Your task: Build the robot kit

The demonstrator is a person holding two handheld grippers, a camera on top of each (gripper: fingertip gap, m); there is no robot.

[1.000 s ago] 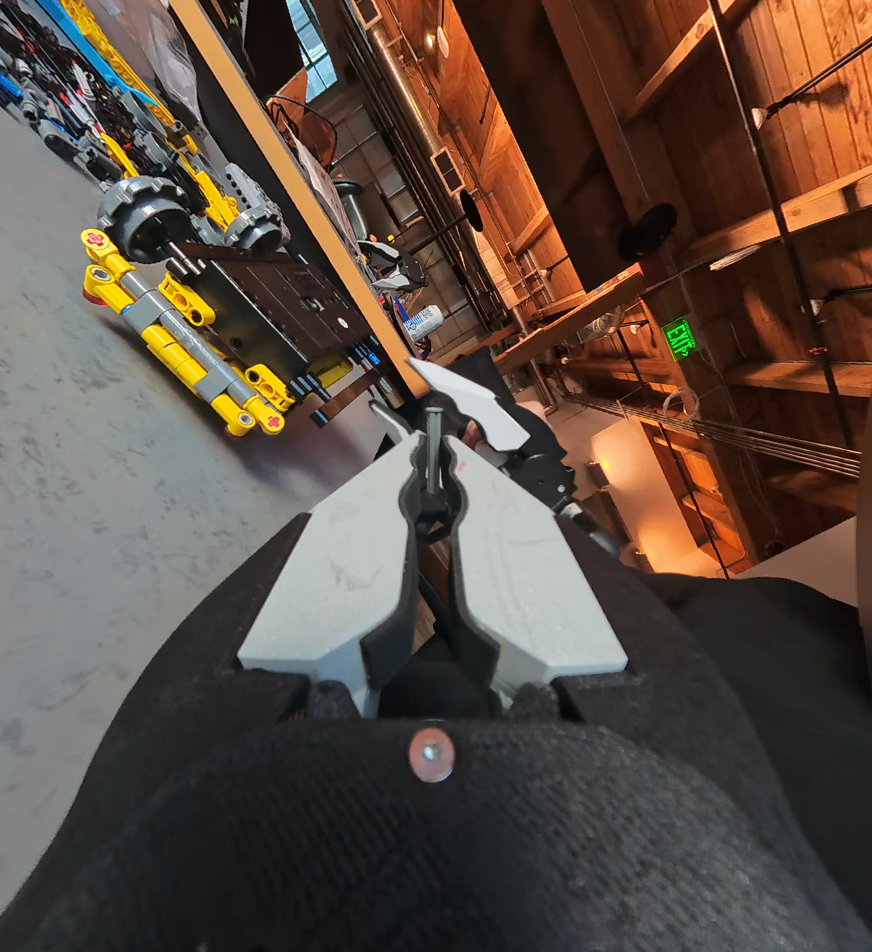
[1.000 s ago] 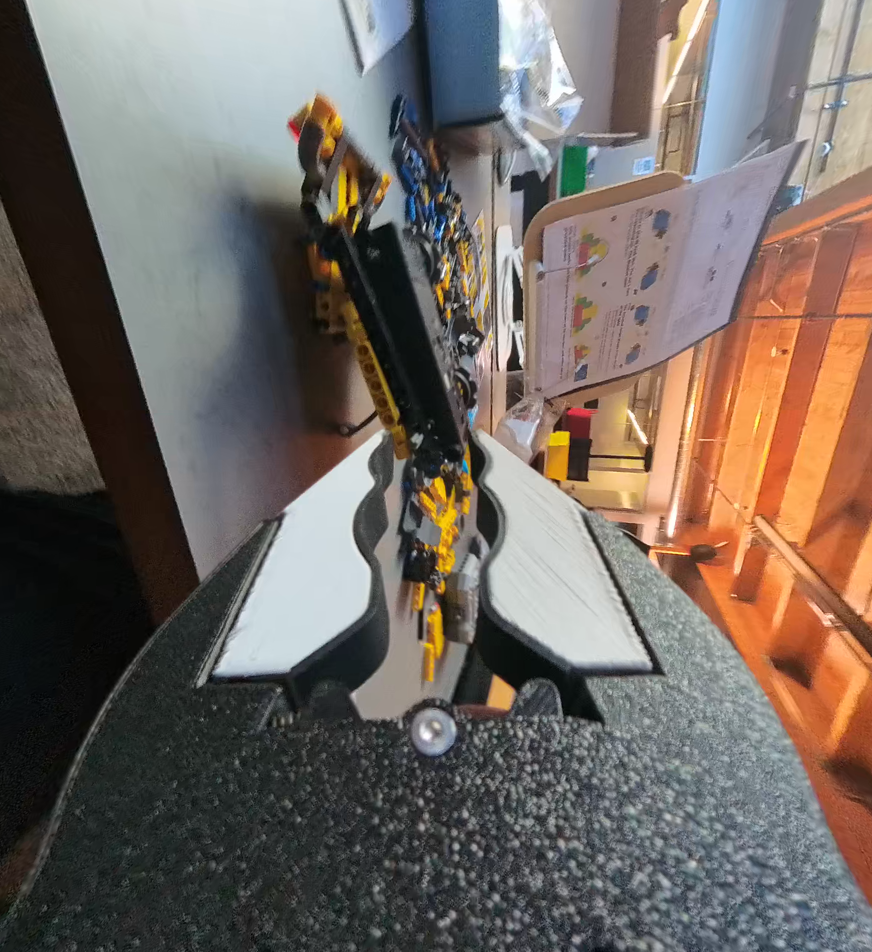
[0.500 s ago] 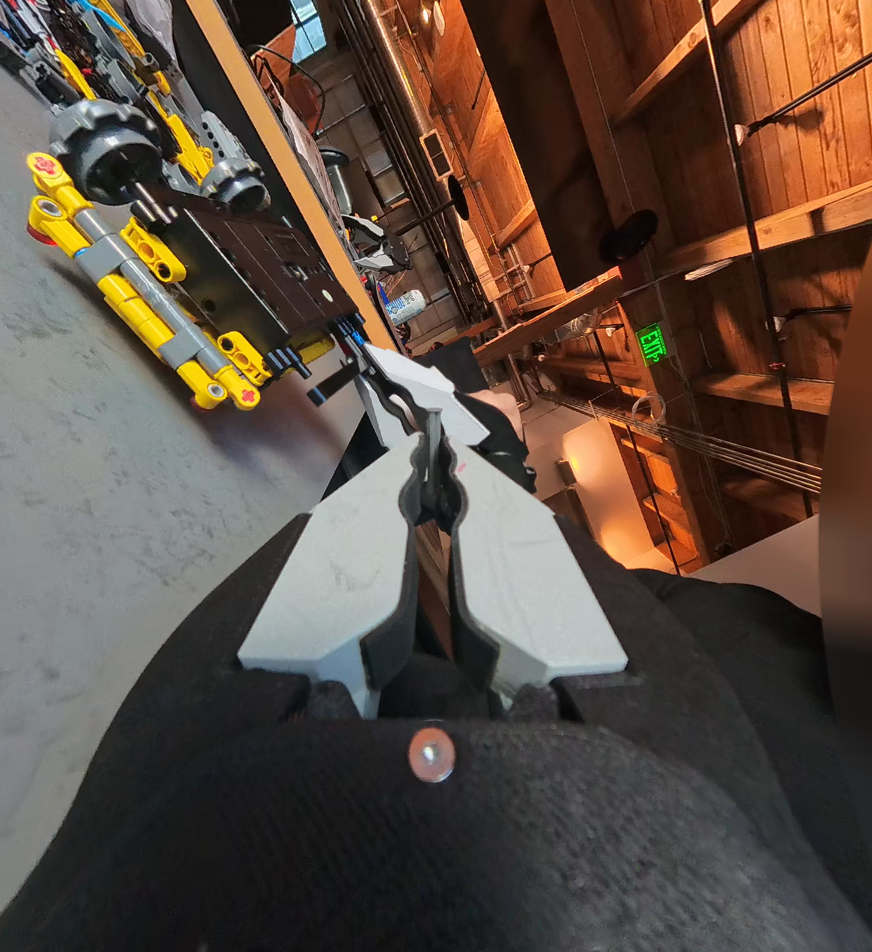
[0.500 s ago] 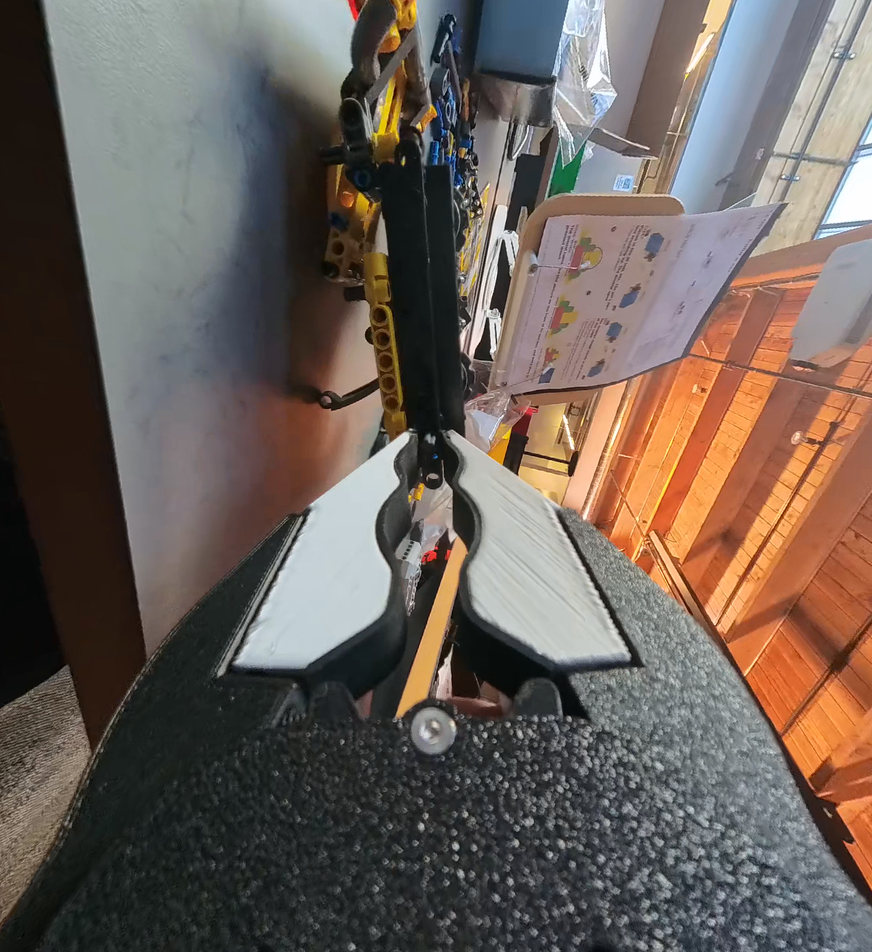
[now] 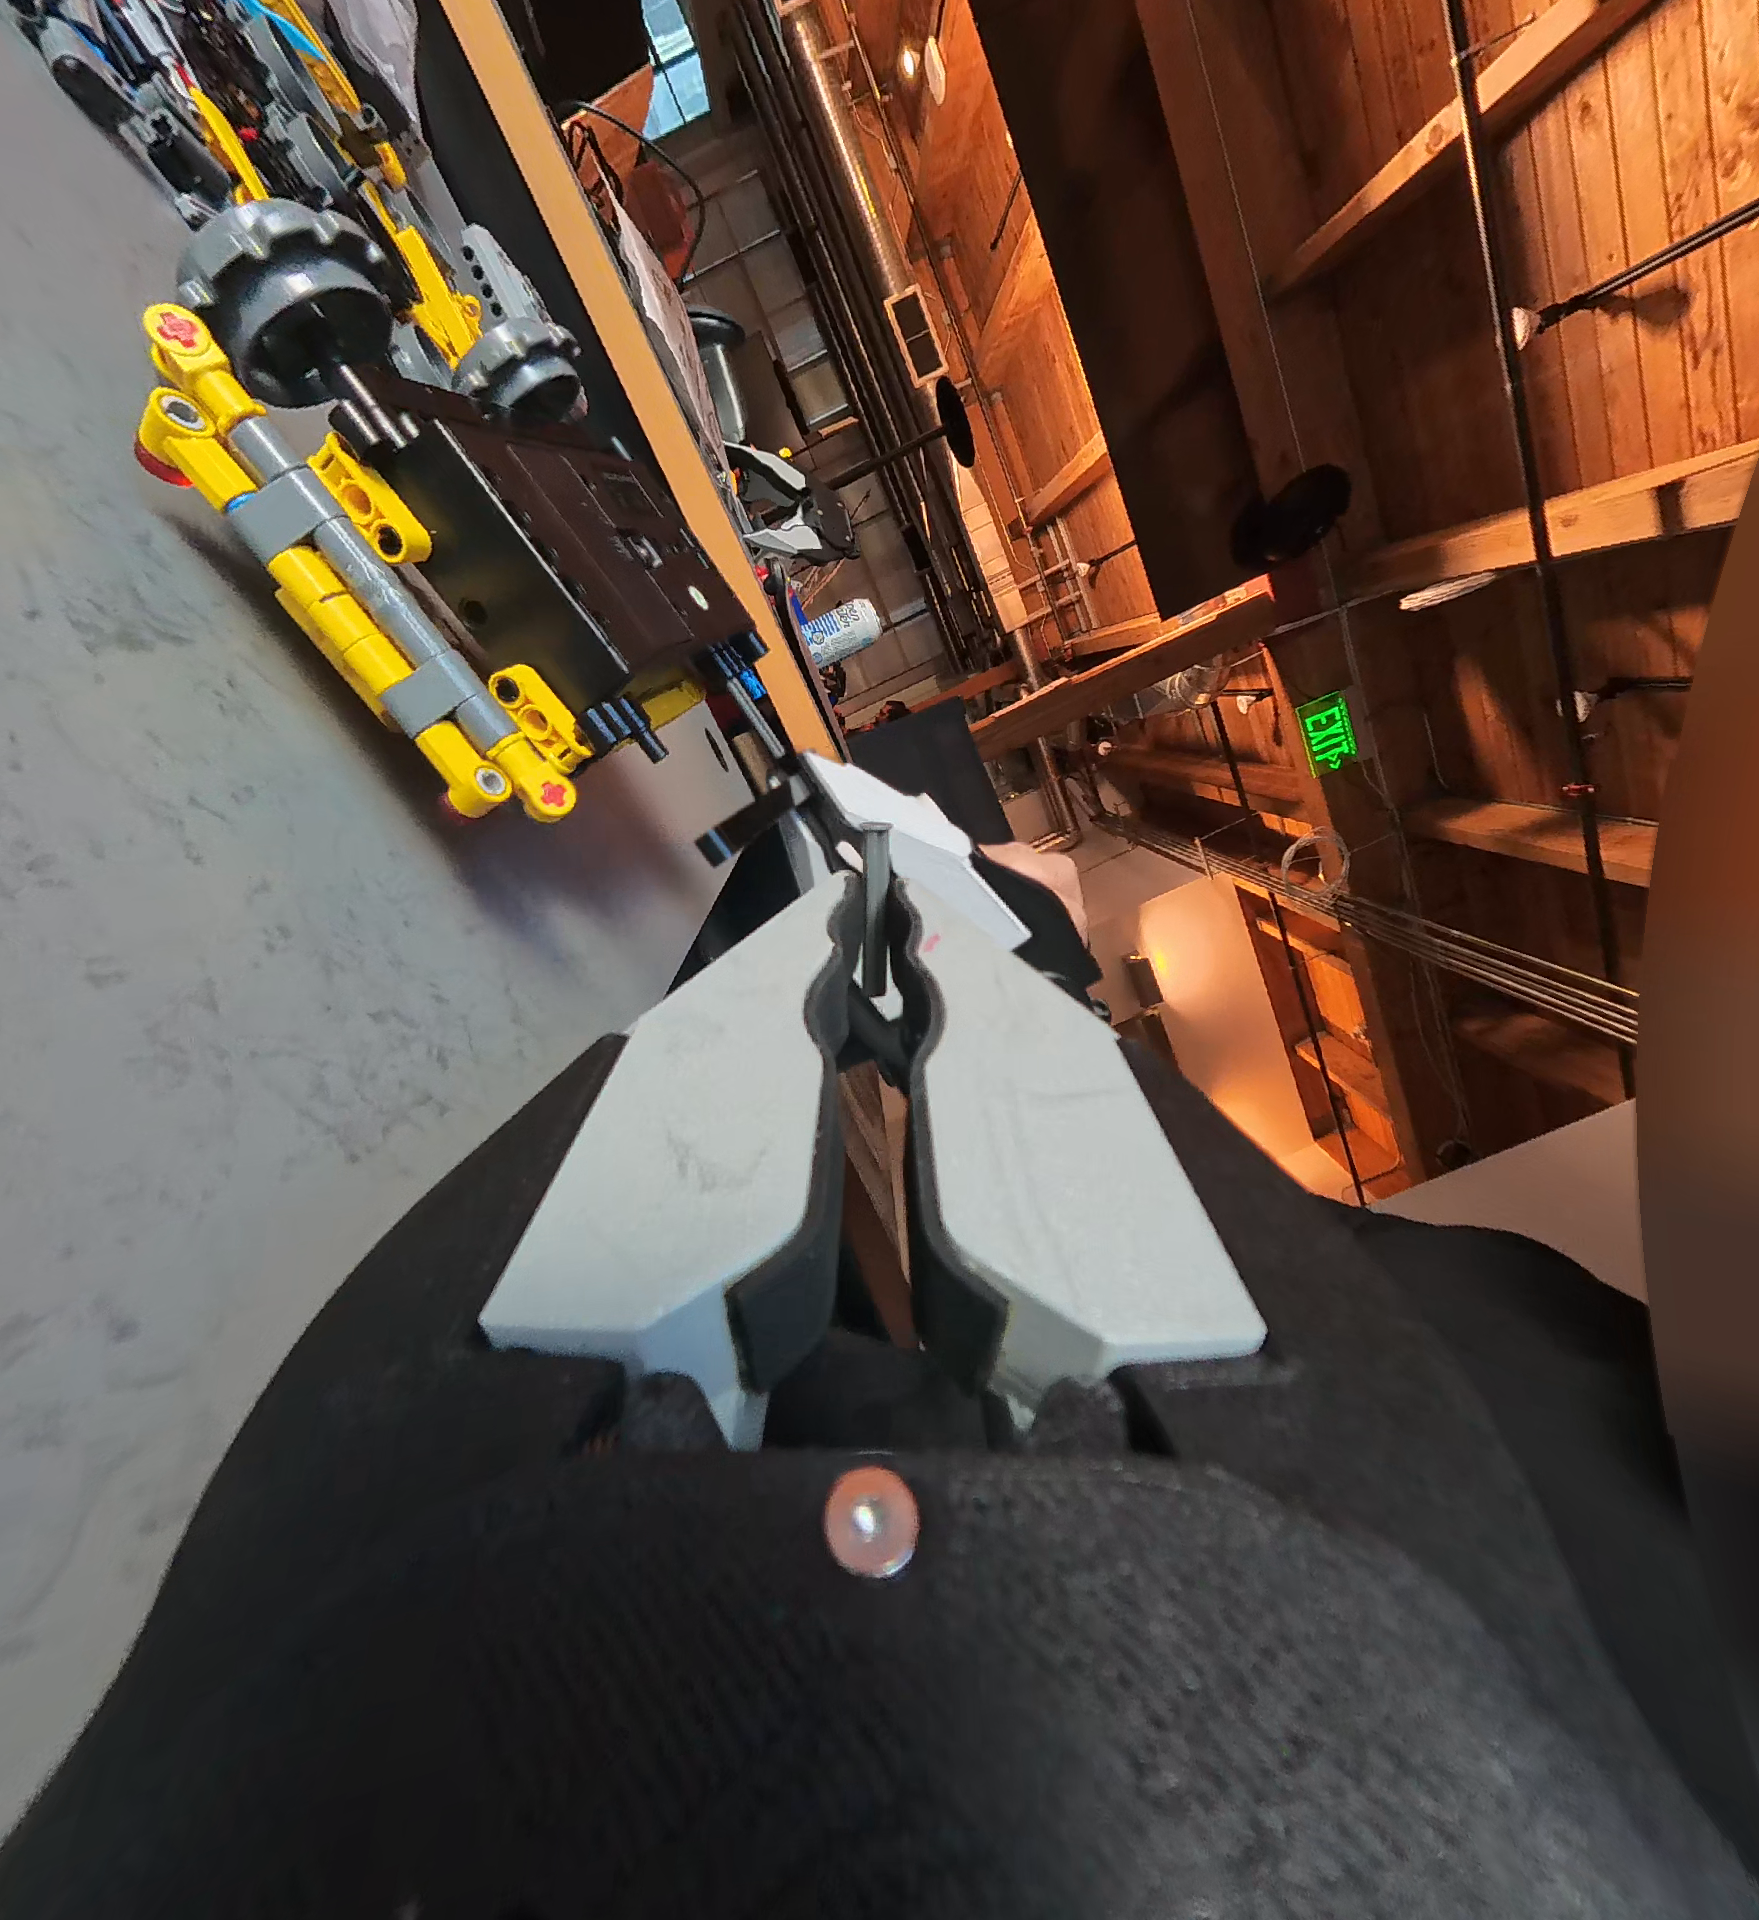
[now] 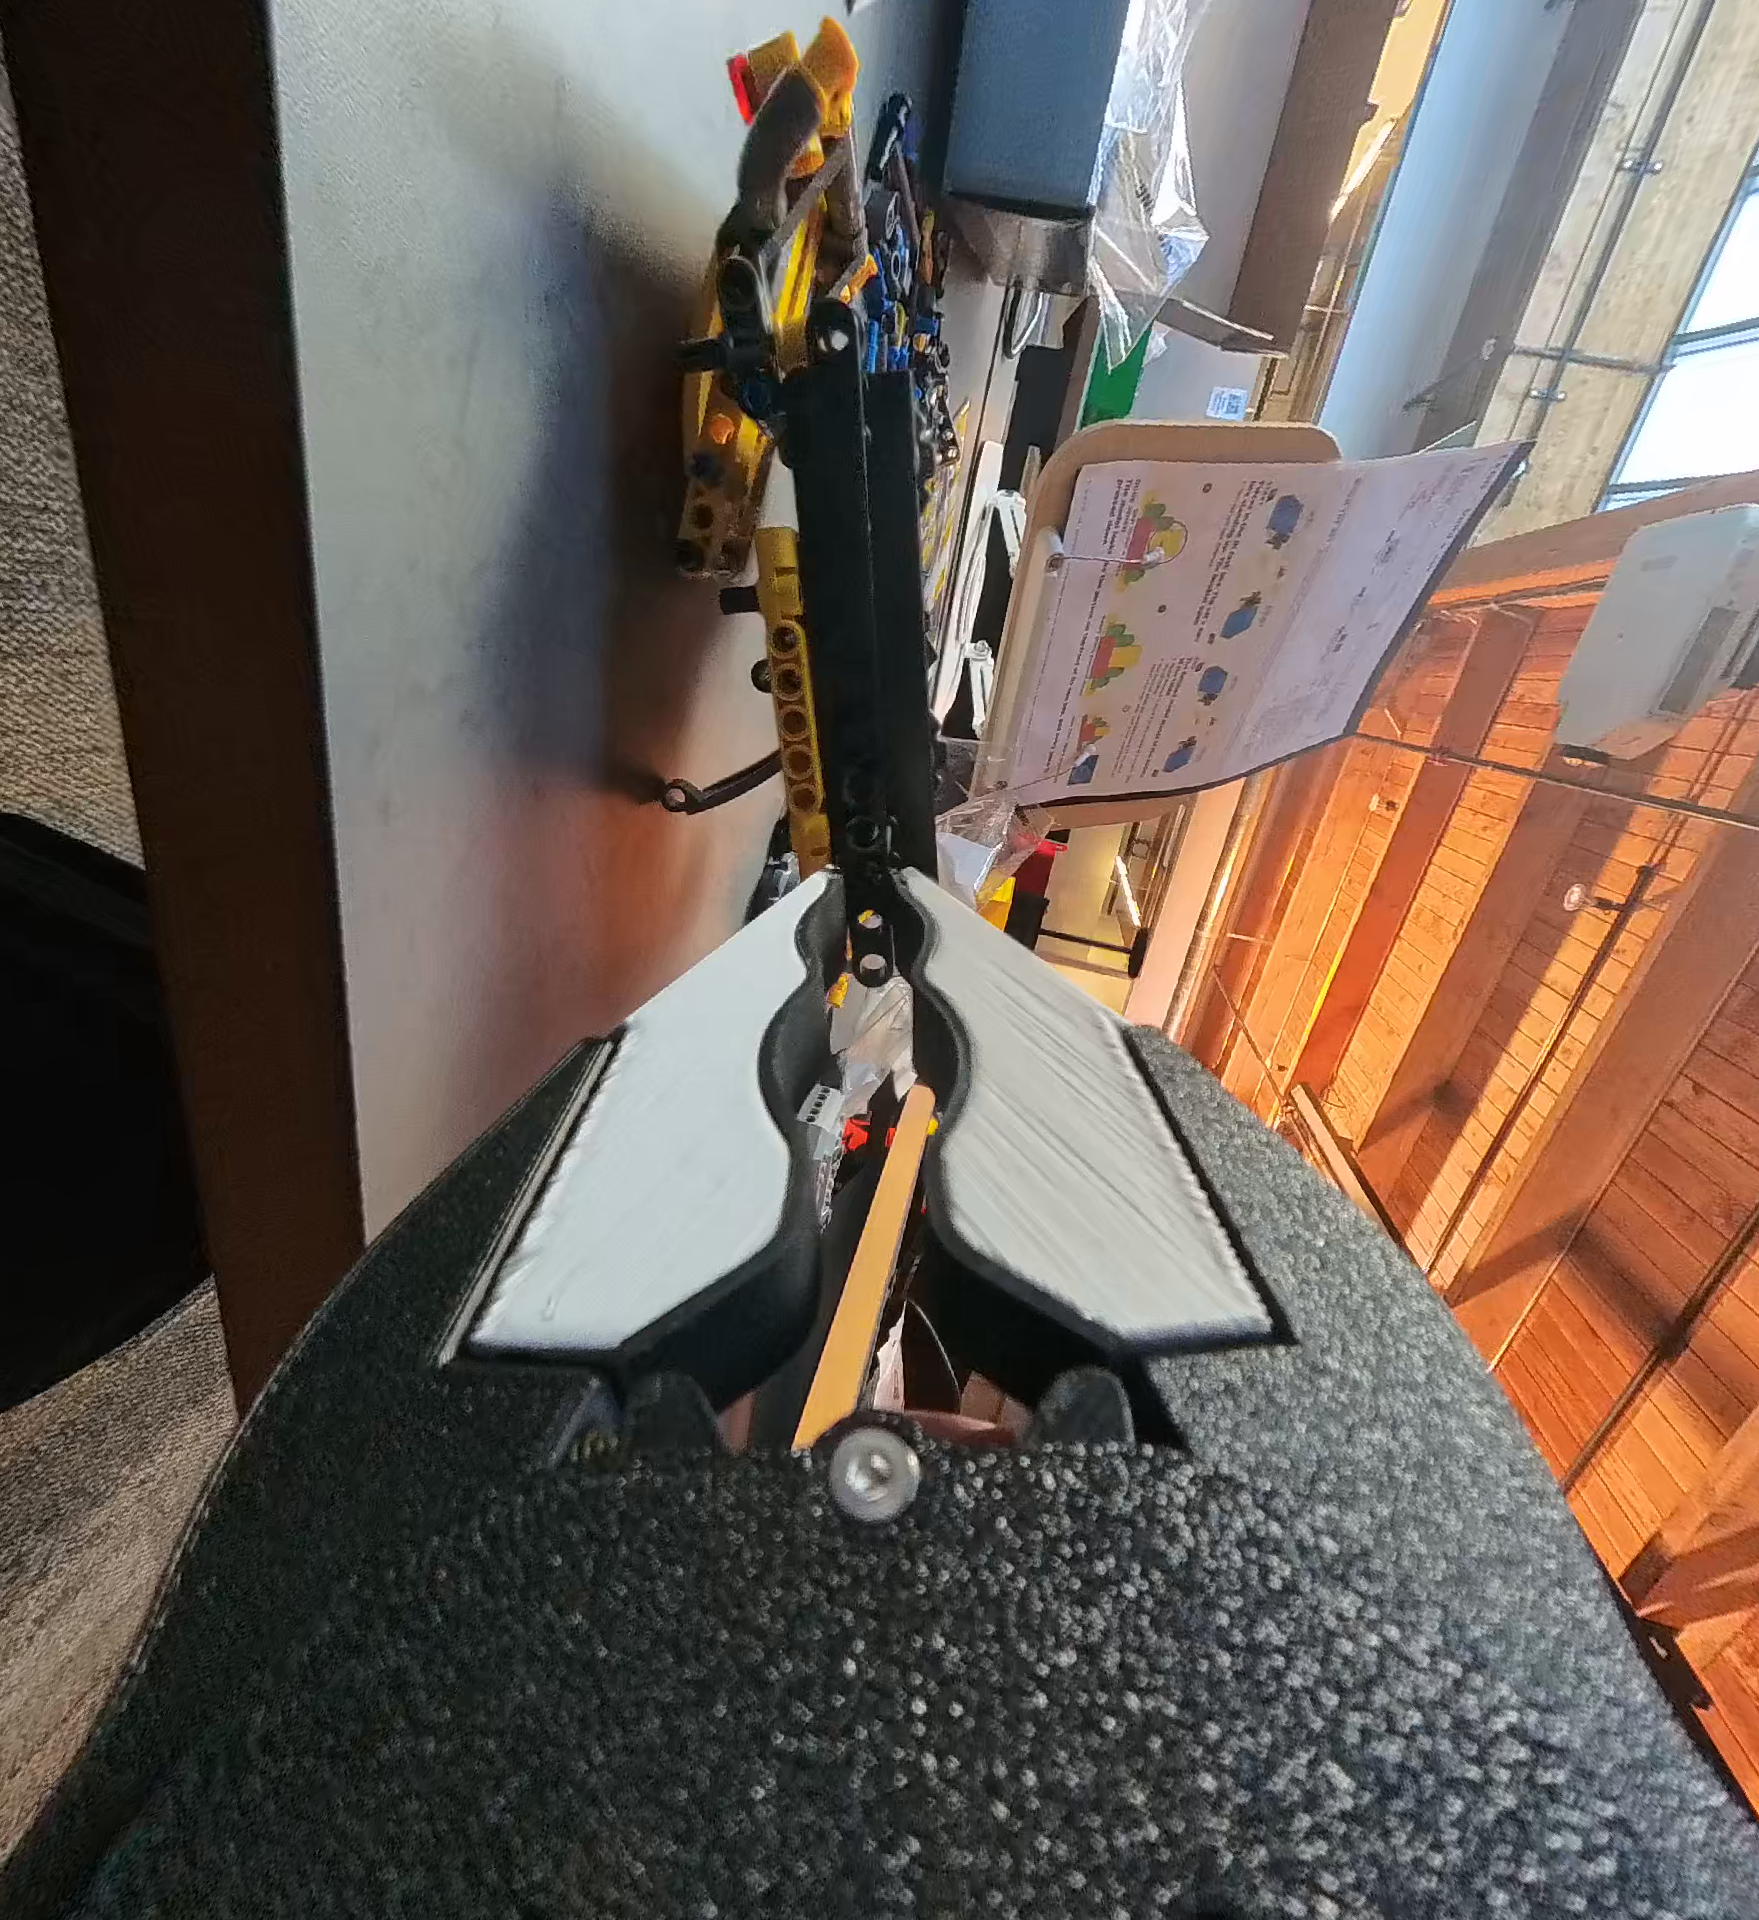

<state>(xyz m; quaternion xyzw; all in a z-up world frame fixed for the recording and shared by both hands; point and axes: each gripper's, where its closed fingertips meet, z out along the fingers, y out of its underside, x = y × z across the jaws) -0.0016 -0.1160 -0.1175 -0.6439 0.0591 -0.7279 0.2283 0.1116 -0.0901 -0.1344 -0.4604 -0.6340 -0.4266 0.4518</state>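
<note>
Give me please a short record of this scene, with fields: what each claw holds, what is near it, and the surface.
left claw: left claw shut on a thin dark grey axle, which sticks out past the tips
right claw: right claw shut on the black beam at the end of the model
model: yellow, grey and black brick-built model, with grey gear wheels, lying on the table
surface: grey table with a wooden edge
nearby: loose bricks beyond the model; printed instruction sheet on a stand
</note>
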